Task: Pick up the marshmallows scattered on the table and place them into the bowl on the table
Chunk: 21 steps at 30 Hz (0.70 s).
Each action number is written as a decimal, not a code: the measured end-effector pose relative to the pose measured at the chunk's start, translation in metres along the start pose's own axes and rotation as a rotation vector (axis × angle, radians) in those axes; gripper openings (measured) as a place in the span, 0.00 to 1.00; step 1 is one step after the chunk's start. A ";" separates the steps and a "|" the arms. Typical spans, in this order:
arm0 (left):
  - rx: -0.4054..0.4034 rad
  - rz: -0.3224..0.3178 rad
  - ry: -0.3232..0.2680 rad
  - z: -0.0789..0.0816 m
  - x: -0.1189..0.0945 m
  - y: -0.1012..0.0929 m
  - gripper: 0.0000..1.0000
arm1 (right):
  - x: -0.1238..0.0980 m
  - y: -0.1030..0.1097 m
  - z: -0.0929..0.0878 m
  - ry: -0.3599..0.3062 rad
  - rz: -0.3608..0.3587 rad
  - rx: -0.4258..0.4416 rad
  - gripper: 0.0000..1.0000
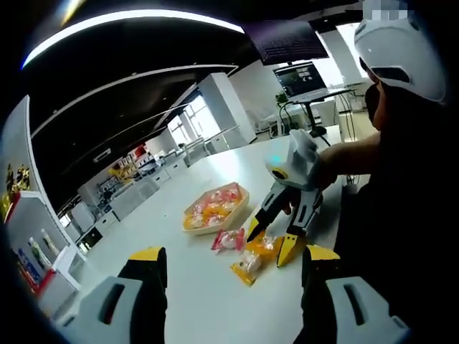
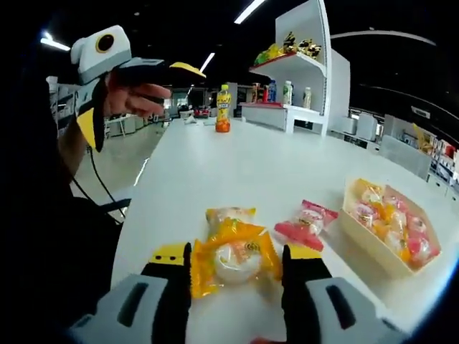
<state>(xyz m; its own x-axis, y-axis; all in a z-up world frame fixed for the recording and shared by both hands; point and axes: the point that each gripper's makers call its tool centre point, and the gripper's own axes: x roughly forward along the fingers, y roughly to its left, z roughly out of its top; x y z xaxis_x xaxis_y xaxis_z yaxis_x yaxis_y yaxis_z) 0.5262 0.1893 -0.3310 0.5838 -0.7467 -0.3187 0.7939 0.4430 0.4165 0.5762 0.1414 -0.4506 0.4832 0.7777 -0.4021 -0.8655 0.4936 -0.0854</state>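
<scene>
We see the orange marshmallow [image 2: 233,259] lying on the desk [image 2: 237,165] squarely between the right gripper [image 2: 235,269] jaws, open around it, not yet clamped. The bowl [image 2: 373,247] lies to its right; the left gripper [image 1: 229,269] hangs open, empty, farther back.

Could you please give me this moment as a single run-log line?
right gripper: around orange marshmallow pack, on table | left gripper: open, raised | loose: red pack, yellow pack | bowl: holds packs
</scene>
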 end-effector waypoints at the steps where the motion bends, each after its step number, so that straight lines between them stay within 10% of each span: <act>1: 0.002 0.002 -0.001 0.001 0.000 0.001 0.76 | 0.000 0.000 0.000 0.000 0.000 -0.005 0.45; 21: 0.041 0.050 0.019 0.007 -0.012 0.014 0.76 | -0.023 -0.011 -0.010 -0.002 -0.060 0.057 0.25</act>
<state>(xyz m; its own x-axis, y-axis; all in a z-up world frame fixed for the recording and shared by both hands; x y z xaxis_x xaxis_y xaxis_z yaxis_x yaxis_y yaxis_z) 0.5293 0.2010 -0.3159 0.6260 -0.7143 -0.3128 0.7563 0.4585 0.4666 0.5737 0.1140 -0.4492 0.5339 0.7473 -0.3956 -0.8264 0.5602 -0.0571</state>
